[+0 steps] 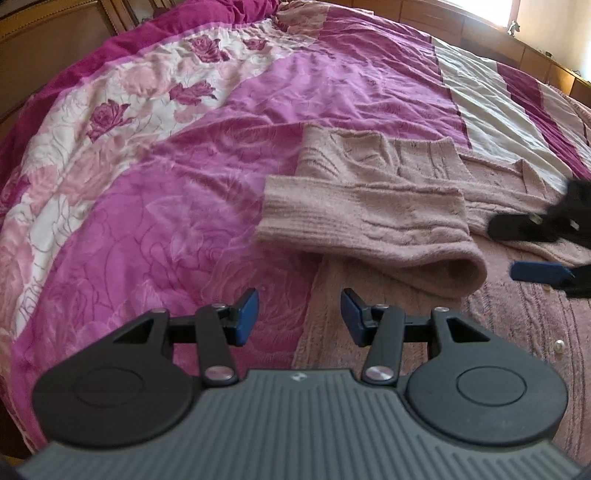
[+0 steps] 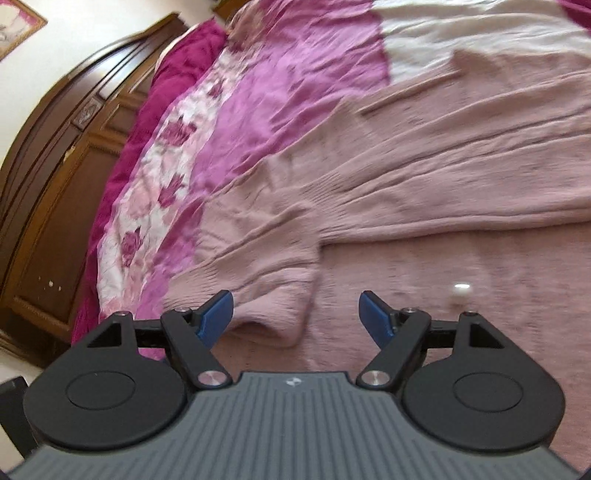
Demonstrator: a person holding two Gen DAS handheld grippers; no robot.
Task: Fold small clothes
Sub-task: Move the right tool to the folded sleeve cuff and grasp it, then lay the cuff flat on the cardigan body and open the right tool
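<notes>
A dusty pink knitted cardigan lies on the bed, one sleeve folded across its body. My left gripper is open with nothing between its blue pads, hovering over the cardigan's left edge, short of the sleeve's rounded fold. My right gripper shows at the right edge of the left wrist view, over the cardigan's body. In its own view the right gripper stands wide open just above the sleeve's fold, its pads apart from the knit. A white button sits on the cardigan front.
The bed carries a magenta, pink and white floral quilt that spreads to the left and beyond the cardigan. Dark wooden furniture stands along the bed's far side. A bright window is at the top right.
</notes>
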